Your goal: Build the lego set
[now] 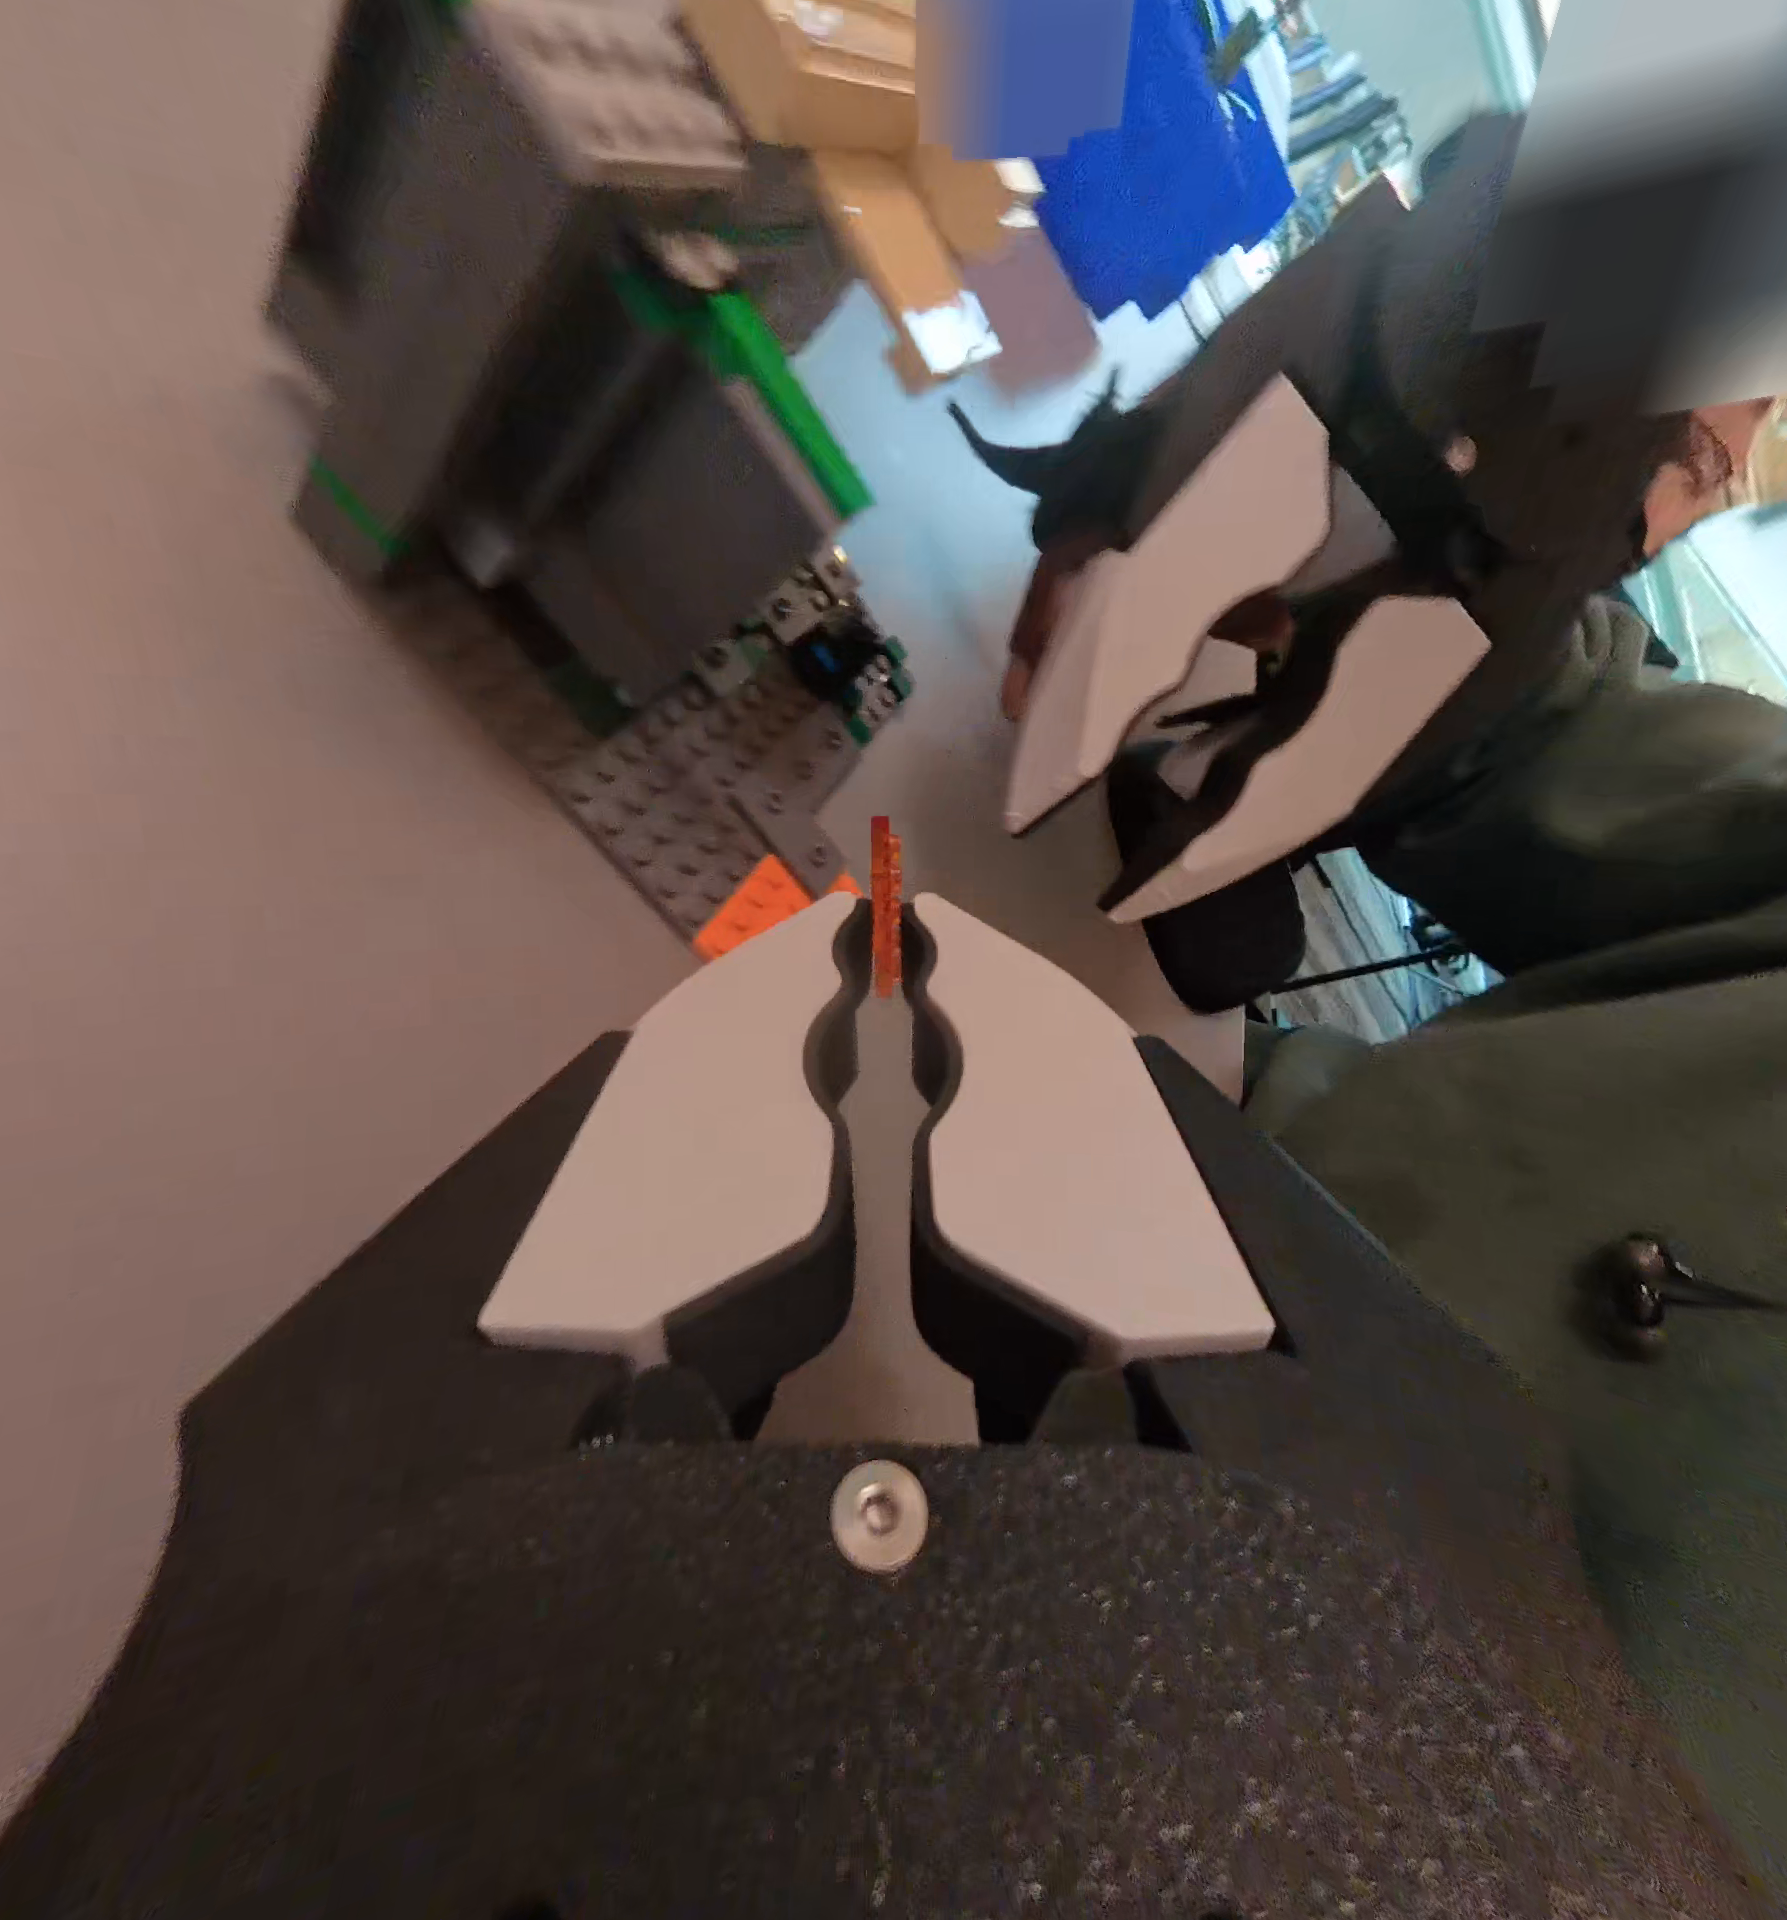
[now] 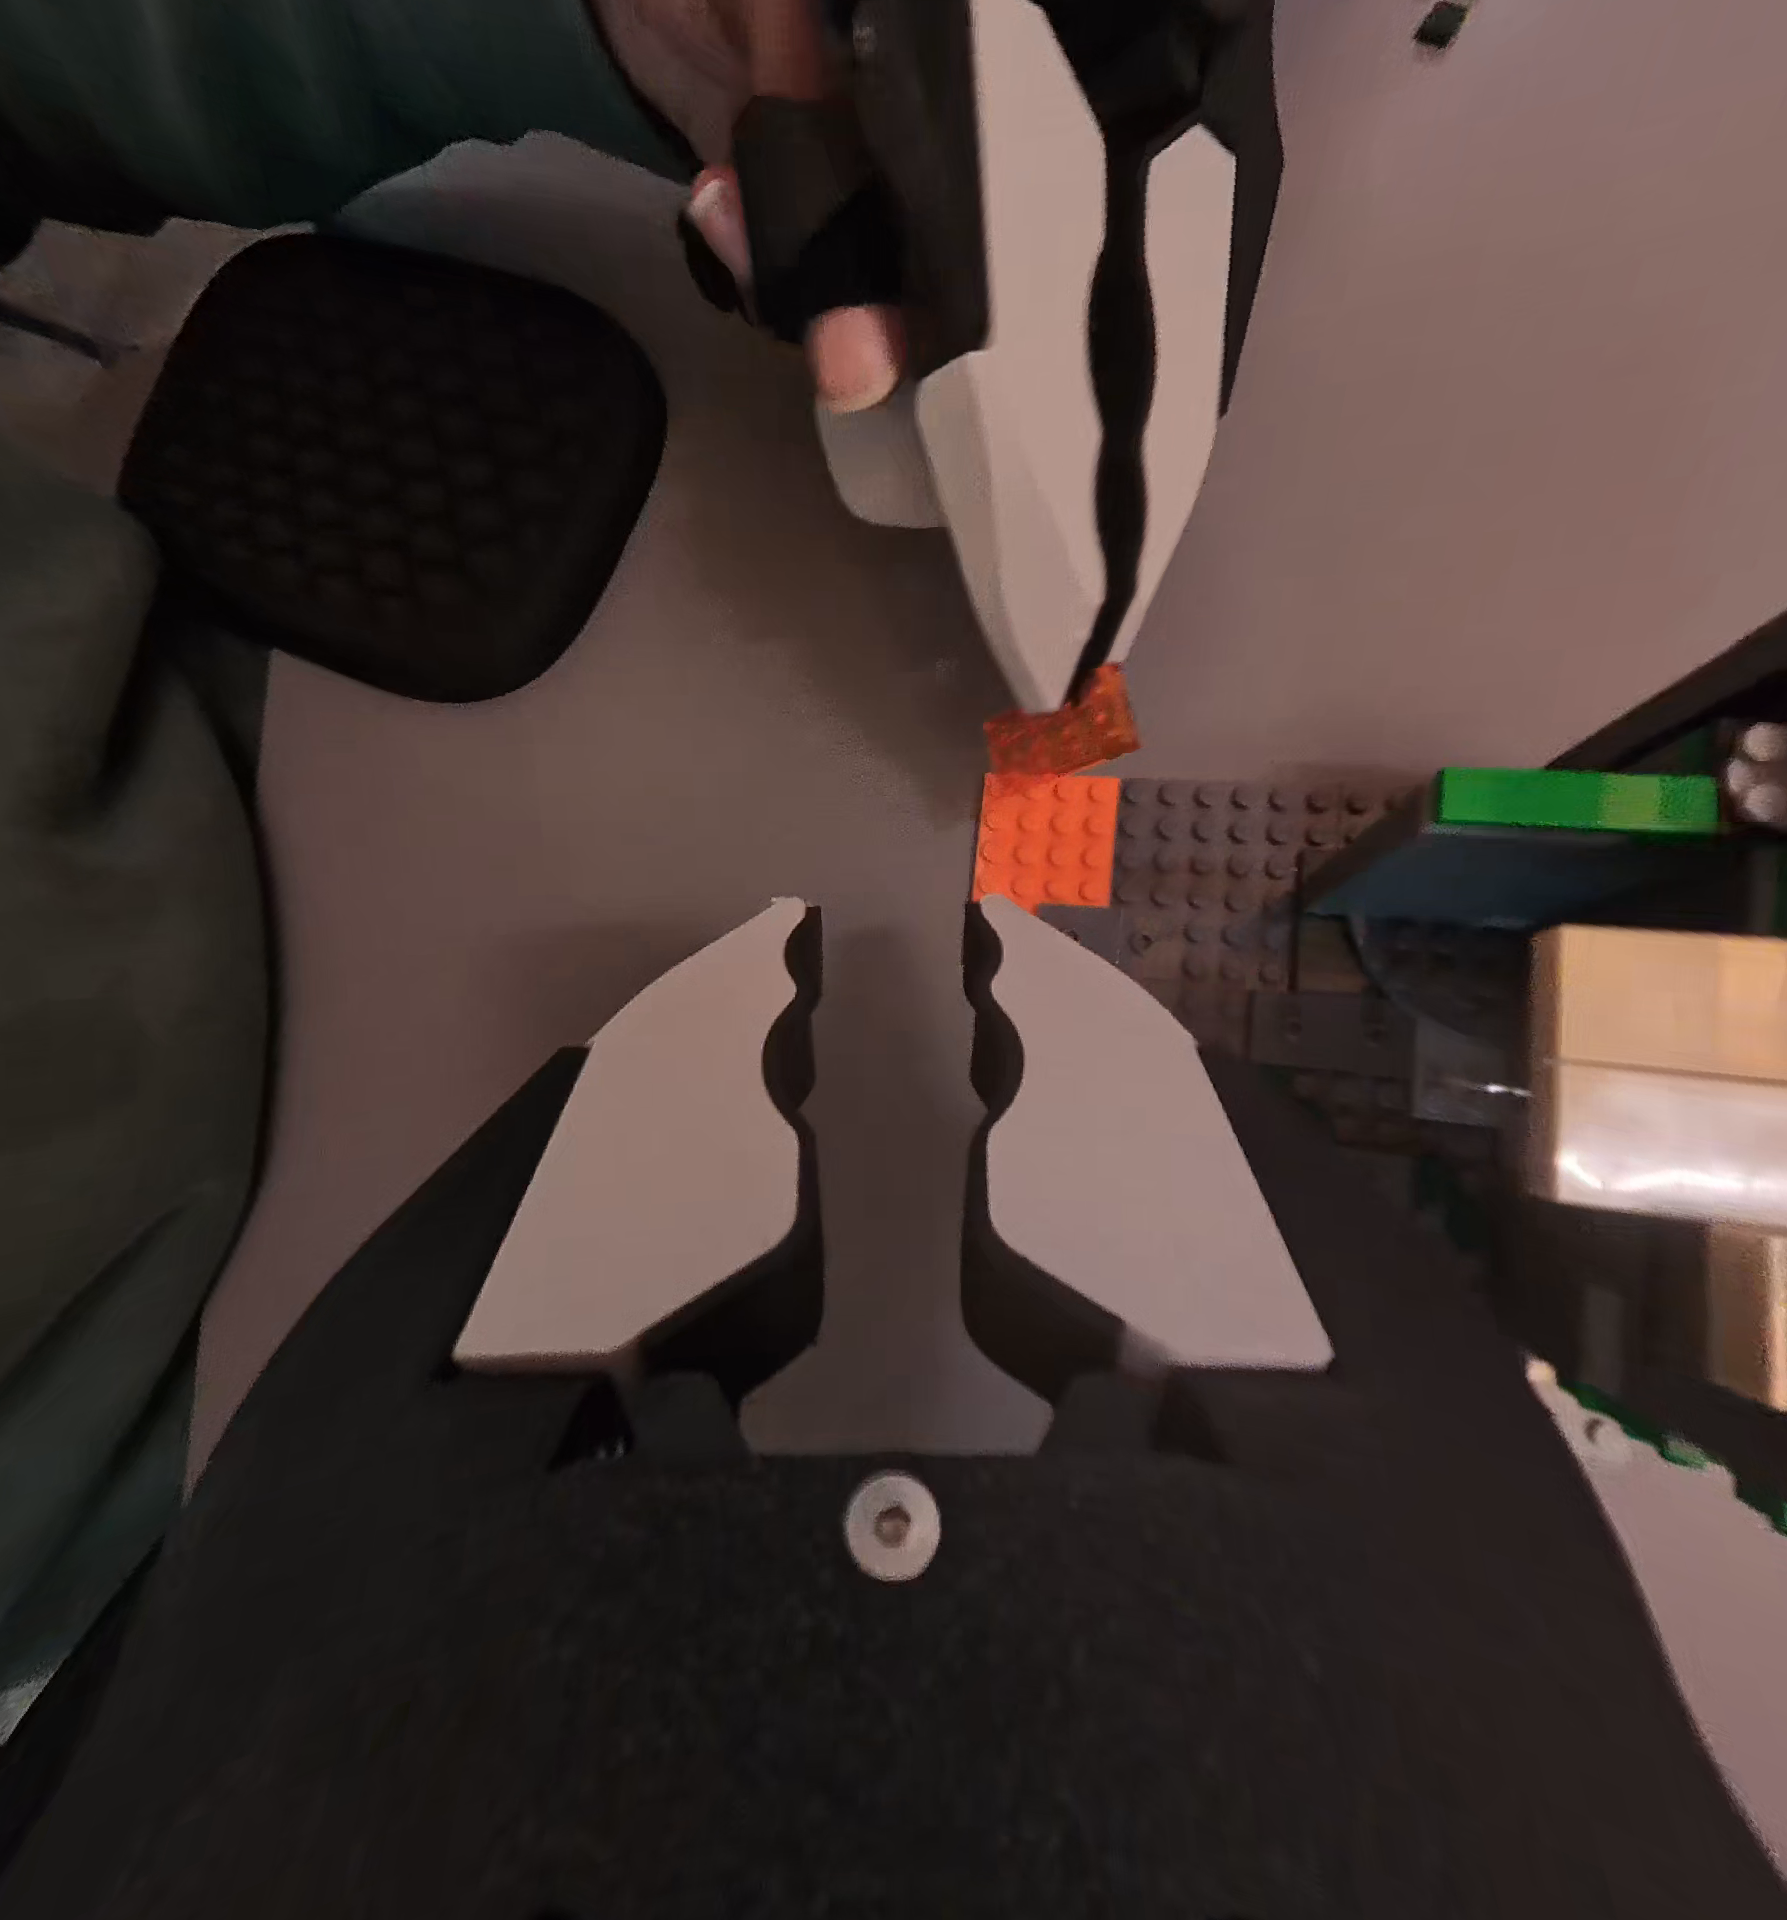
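My left gripper [image 1: 886, 906] is shut on a thin translucent orange plate [image 1: 885, 894], held edge-on just above the model's corner. The right wrist view shows that gripper [image 2: 1086, 681] from the front, with the orange plate [image 2: 1071, 727] hanging over a solid orange studded plate [image 2: 1047, 837]. That orange plate [image 1: 754, 902] sits at the corner of a dark grey studded baseplate [image 1: 691, 790], which also shows in the right wrist view [image 2: 1216, 862]. My right gripper [image 2: 891, 912] is open and empty, just short of the orange plate. It also shows in the left wrist view [image 1: 1060, 862].
A tall dark grey lego building with green trim [image 1: 556, 395] stands on the baseplate; its green part [image 2: 1575, 800] and tan walls [image 2: 1689, 1081] fill the right wrist view's right side. A black chair seat [image 2: 390, 468] sits beyond the table edge, next to a person's green sweatshirt [image 1: 1554, 1143].
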Motion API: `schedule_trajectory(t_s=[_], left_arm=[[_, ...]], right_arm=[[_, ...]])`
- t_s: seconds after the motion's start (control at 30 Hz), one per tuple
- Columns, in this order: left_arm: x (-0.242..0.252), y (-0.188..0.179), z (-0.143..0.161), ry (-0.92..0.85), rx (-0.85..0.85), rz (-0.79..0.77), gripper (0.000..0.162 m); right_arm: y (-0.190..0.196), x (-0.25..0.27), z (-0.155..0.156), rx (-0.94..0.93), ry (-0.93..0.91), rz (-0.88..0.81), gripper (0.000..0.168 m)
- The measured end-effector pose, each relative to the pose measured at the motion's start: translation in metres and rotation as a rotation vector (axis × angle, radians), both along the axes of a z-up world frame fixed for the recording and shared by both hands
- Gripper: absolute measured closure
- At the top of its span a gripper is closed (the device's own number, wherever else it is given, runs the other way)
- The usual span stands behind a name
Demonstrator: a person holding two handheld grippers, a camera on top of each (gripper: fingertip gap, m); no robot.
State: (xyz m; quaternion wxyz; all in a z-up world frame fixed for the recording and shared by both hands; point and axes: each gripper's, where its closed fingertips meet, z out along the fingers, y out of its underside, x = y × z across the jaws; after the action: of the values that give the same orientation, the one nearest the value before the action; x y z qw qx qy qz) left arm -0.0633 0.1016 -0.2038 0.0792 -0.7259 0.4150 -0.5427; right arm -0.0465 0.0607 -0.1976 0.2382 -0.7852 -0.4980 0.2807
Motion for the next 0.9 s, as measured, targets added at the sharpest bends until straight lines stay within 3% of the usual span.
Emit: schedule_trajectory(t_s=[0.03, 0.4, 0.6, 0.9], left_arm=[[0.000, 0.005, -0.004, 0.022, -0.012, 0.009, 0.157], [0.004, 0.011, -0.028, 0.159, -0.007, -0.044, 0.156], [0.002, 0.014, -0.031, 0.221, 0.091, -0.071, 0.143], [-0.009, 0.027, -0.031, 0.271, 0.265, -0.037, 0.144]], right_arm=[[0.000, 0.001, -0.003, 0.008, -0.002, -0.012, 0.143], [-0.009, -0.002, -0.021, 0.006, 0.019, -0.039, 0.143], [-0.006, -0.005, -0.022, -0.002, 0.043, -0.050, 0.143], [0.008, -0.002, -0.020, 0.058, 0.058, -0.109, 0.144]])
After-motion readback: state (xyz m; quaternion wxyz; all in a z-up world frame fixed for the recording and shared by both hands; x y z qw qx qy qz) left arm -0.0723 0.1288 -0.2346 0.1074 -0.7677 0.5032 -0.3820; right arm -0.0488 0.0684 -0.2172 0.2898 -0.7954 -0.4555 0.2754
